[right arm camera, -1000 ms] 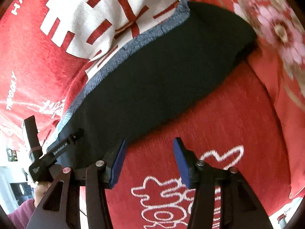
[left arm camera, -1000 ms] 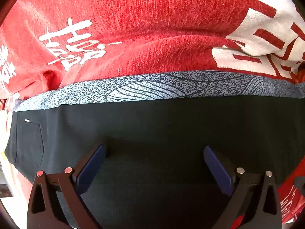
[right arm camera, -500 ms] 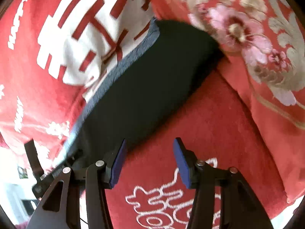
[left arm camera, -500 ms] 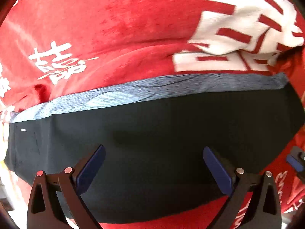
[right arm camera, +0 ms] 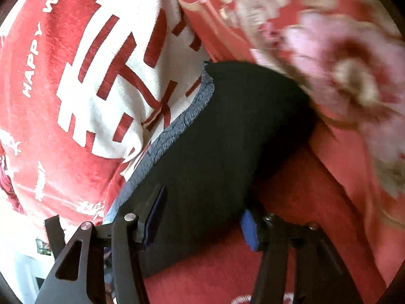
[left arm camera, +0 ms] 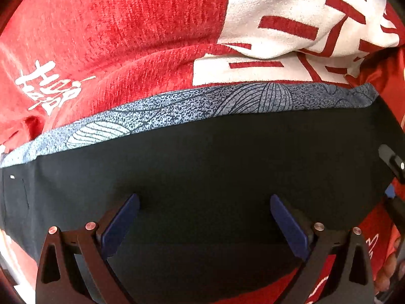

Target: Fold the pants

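The dark pants (left arm camera: 202, 164) lie folded lengthwise on a red blanket (left arm camera: 126, 38), with a blue-grey patterned layer (left arm camera: 177, 106) showing along the far edge. My left gripper (left arm camera: 205, 210) is open, low over the middle of the dark cloth, gripping nothing. In the right wrist view the pants (right arm camera: 227, 131) run diagonally up to the right. My right gripper (right arm camera: 202, 217) is open and straddles the near edge of the cloth, one pad over the fabric and one at its right edge. The right gripper's tip shows at the right edge of the left wrist view (left arm camera: 392, 162).
The red blanket carries large white lettering (right arm camera: 114, 76) and small white script (left arm camera: 48, 86). A red floral cushion or quilt (right arm camera: 341, 63) rises against the far end of the pants. A bright floor area (right arm camera: 20, 240) lies at the lower left.
My right gripper has moved left onto the near edge of the pants and opened wider. My left gripper has shifted slightly right over the cloth and stays open.
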`<control>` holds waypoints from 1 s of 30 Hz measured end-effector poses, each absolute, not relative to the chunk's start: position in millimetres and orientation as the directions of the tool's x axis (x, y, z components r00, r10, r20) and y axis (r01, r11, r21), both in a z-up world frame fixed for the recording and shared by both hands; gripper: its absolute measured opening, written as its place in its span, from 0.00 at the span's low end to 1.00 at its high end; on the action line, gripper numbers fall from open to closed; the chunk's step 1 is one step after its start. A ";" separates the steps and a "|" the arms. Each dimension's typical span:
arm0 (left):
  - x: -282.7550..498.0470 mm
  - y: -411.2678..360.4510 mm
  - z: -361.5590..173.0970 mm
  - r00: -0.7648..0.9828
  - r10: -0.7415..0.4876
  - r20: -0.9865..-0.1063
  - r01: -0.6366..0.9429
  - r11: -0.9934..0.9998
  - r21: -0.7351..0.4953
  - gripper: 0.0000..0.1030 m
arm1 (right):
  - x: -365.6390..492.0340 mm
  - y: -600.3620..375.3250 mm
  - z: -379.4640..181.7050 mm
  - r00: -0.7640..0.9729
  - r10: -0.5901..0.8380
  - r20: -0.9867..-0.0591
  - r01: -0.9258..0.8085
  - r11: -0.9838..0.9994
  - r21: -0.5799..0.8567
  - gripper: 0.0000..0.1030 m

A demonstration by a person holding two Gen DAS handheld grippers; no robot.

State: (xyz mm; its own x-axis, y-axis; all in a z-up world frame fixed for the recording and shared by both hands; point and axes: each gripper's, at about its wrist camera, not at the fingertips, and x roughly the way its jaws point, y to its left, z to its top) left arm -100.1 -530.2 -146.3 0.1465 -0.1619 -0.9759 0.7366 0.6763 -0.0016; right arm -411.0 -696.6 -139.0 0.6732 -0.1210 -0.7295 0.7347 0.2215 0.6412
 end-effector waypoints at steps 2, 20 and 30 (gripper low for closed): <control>-101.0 -533.6 -137.5 0.137 -0.179 -0.974 0.747 0.664 -0.017 0.77 | -413.6 -701.4 -142.6 0.668 -0.103 -0.737 0.742 0.155 0.652 0.45; -118.5 -559.7 -132.0 0.129 -0.271 -0.954 0.835 0.548 -0.043 0.57 | -352.5 -663.1 -33.3 0.743 -0.028 -0.669 0.579 0.528 0.621 0.13; -34.4 -426.1 -103.4 0.210 -0.241 -0.948 0.684 0.729 -0.034 0.57 | -271.1 -571.5 -4.5 0.664 0.026 -0.748 0.457 0.777 0.433 0.13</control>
State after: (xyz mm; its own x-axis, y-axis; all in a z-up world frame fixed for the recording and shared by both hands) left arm -34.4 -426.1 -103.4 0.2097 -0.2406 -0.9477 0.6841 0.7286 -0.0336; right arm -271.1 -571.5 -4.5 0.6637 0.0263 -0.7475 0.4572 0.7767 0.4332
